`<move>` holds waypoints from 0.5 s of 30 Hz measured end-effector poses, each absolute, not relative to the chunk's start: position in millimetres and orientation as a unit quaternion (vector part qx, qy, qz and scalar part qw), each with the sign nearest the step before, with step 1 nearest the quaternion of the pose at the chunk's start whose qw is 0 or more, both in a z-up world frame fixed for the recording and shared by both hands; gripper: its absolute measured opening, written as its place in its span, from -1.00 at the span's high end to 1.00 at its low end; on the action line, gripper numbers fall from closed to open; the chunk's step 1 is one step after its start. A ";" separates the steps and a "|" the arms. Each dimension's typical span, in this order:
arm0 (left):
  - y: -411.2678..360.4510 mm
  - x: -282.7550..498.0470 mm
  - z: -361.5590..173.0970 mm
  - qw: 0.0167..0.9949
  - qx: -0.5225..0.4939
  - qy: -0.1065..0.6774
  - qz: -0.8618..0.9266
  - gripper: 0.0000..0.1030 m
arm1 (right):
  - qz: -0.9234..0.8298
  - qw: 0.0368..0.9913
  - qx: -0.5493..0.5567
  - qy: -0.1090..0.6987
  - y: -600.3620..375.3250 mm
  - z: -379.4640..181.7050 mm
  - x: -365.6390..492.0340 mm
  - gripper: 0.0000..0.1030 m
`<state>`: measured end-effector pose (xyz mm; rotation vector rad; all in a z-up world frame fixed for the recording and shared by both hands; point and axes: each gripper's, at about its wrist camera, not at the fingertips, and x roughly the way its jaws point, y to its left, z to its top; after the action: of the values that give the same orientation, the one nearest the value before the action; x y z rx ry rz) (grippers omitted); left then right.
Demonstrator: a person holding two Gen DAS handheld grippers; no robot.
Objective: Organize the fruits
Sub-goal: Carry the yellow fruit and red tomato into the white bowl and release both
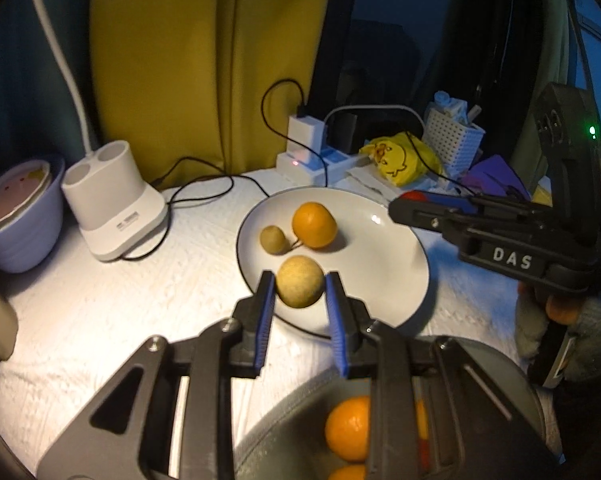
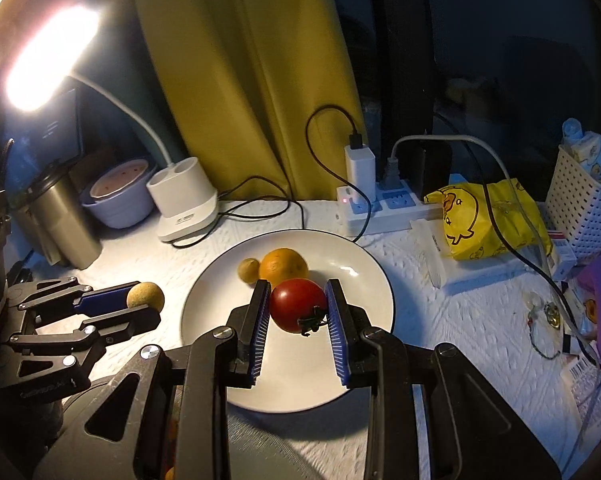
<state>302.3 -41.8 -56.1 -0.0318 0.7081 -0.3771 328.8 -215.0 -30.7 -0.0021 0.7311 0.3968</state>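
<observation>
A white plate (image 1: pixel 380 264) (image 2: pixel 364 272) holds an orange (image 1: pixel 314 225) (image 2: pixel 283 266) and a small brown round fruit (image 1: pixel 273 239) (image 2: pixel 248 269). My left gripper (image 1: pixel 300 288) is shut on a larger tan round fruit (image 1: pixel 300 286) (image 2: pixel 145 295) and holds it above the plate's near-left rim. My right gripper (image 2: pixel 298 300) is shut on a red tomato (image 2: pixel 298 304) over the plate; in the left wrist view only a bit of red shows at its tip (image 1: pixel 414 196). A dark bowl (image 1: pixel 292 432) below the left gripper holds more oranges (image 1: pixel 348 428).
A white lamp base (image 1: pixel 114 200) (image 2: pixel 184 204) and a lavender bowl (image 1: pixel 16 216) stand at the left, with a steel cup (image 2: pixel 60 220). Behind the plate are a power strip (image 2: pixel 380 208) with cables, a yellow duck bag (image 2: pixel 488 220) and a white basket (image 2: pixel 584 204).
</observation>
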 end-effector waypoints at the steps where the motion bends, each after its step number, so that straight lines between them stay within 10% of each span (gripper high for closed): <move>1: -43.1 305.2 -57.7 0.920 -0.014 0.346 -0.185 0.49 | 0.191 0.915 -0.001 0.357 -215.3 -33.6 332.2 0.42; 15: -50.0 330.5 -79.5 0.906 -0.026 0.381 -0.182 0.47 | 0.171 0.898 -0.002 0.405 -216.5 -68.4 353.4 0.42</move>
<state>330.5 -50.0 -79.5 -0.0533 0.7873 -0.3768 353.4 -216.5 -68.4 -0.0035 0.8379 0.3541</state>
